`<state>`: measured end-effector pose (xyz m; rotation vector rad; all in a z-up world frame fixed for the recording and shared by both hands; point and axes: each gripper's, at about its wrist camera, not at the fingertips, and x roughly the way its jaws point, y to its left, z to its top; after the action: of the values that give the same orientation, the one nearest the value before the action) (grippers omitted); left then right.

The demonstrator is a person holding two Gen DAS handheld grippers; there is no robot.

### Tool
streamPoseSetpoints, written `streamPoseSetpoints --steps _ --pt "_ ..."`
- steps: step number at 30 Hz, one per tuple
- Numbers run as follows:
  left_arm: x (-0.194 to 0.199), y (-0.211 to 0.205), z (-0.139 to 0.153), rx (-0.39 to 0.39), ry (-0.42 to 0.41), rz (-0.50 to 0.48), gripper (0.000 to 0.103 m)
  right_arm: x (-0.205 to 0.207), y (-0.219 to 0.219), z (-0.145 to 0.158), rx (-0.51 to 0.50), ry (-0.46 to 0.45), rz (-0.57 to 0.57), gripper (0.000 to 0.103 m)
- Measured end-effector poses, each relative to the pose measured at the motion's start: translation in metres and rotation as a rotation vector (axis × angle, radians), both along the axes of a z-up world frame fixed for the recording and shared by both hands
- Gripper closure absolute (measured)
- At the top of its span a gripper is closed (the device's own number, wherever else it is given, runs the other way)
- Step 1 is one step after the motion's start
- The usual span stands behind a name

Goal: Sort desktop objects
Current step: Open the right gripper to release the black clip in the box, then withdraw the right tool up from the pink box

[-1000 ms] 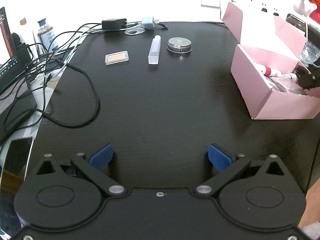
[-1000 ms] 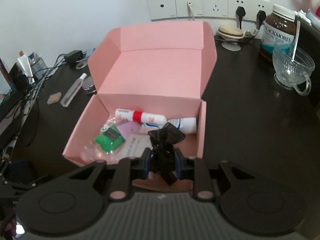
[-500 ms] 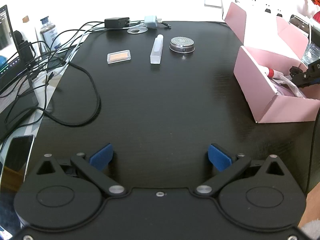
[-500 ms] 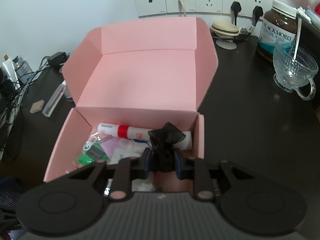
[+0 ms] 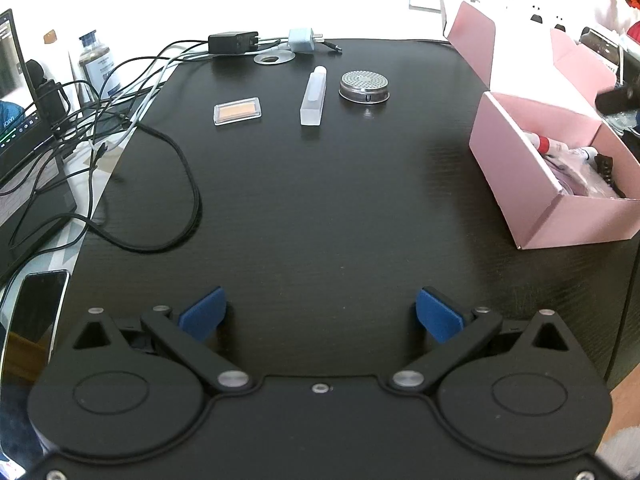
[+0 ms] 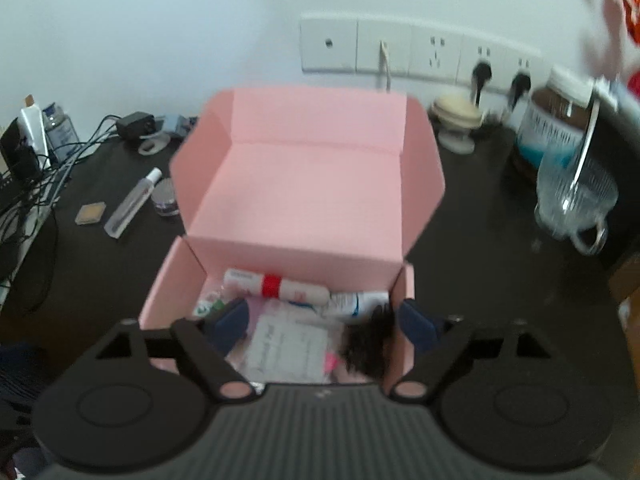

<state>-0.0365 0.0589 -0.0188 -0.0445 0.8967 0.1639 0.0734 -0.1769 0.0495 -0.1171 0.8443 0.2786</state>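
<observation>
An open pink box (image 6: 304,184) (image 5: 516,168) stands on the black desk (image 5: 320,208). It holds a white tube with a red band (image 6: 276,285), papers and a black bow hair tie (image 6: 366,344) lying loose at its right side. My right gripper (image 6: 322,326) is open above the box's front, with nothing between its fingers. My left gripper (image 5: 320,314) is open and empty low over the desk's near middle. Farther back lie a small orange case (image 5: 237,110), a frosted stick tube (image 5: 313,97) and a round metal tin (image 5: 364,85).
Cables (image 5: 132,128), chargers (image 5: 233,43) and a phone (image 5: 34,312) lie at the left edge. A glass cup (image 6: 576,204), a brown jar (image 6: 556,128) and wall sockets (image 6: 408,50) are to the right and behind the box.
My right gripper has opened and let go of the black bow, which now lies in the box. It has pulled up and back a little. The left gripper stays open and has barely moved.
</observation>
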Motion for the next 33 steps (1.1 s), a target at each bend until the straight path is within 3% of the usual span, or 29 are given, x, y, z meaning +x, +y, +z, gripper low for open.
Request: streamPoseSetpoints --steps 7,16,33 --pt "0.0 0.0 0.0 0.0 0.0 0.001 0.0 -0.001 0.005 0.025 0.032 -0.034 -0.007 0.01" --pt "0.0 0.0 0.0 0.0 -0.005 0.001 0.0 -0.001 0.012 0.039 0.03 0.001 -0.074 0.006" --pt "-0.002 0.0 0.0 0.0 -0.007 -0.001 0.0 0.002 0.015 0.04 0.054 0.035 -0.079 0.005"
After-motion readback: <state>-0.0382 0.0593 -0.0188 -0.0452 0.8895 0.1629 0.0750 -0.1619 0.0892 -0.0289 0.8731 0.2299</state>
